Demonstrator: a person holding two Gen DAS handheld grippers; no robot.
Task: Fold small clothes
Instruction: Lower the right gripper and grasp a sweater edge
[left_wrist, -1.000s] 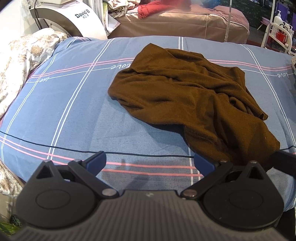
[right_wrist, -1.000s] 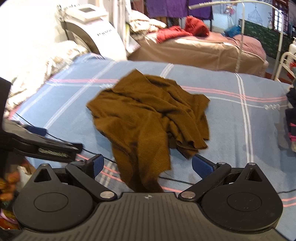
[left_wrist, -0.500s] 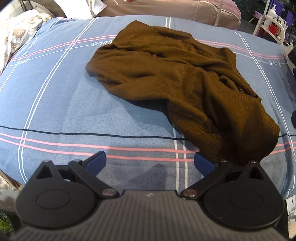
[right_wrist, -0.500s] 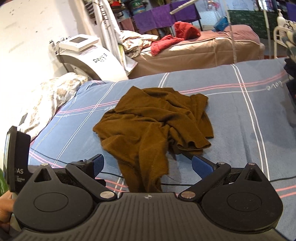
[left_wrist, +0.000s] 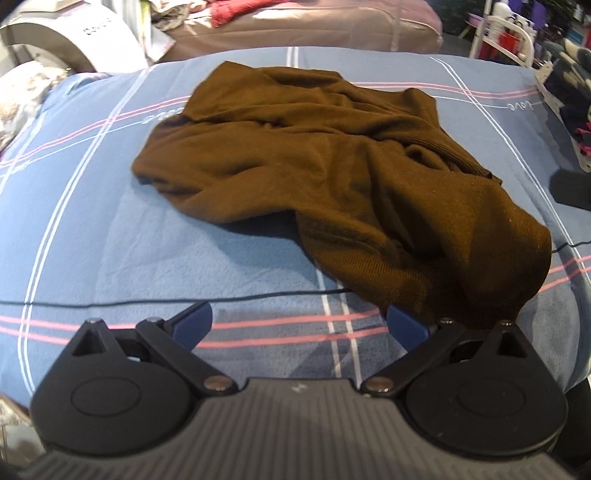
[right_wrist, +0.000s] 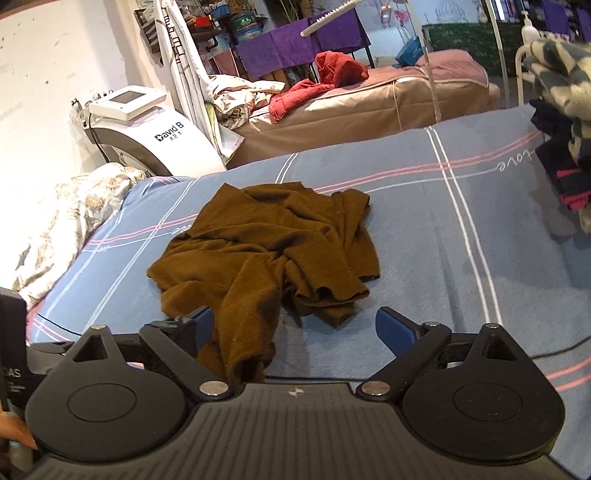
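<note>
A crumpled brown knit garment (left_wrist: 332, 166) lies in a heap on a blue striped bedspread (left_wrist: 92, 221). My left gripper (left_wrist: 299, 326) hovers open at the bed's near edge, its right blue pad close to the garment's near lobe. In the right wrist view the same brown garment (right_wrist: 266, 251) spreads ahead, and its near end hangs down between the fingers of my open right gripper (right_wrist: 293, 328), close to the left pad. Neither gripper holds cloth. The left gripper's body (right_wrist: 14, 362) shows at the right view's left edge.
A thin black cable (left_wrist: 147, 301) crosses the bedspread near the front edge. A pile of dark and patterned clothes (right_wrist: 561, 147) sits at the right. A white machine (right_wrist: 147, 140) and a floral quilt (right_wrist: 62, 229) stand left; a brown-covered bed (right_wrist: 369, 107) lies behind.
The left gripper has tilted up and pulled back a little, so the garment sits farther up the view. The right gripper has risen and moved over the garment's near end.
</note>
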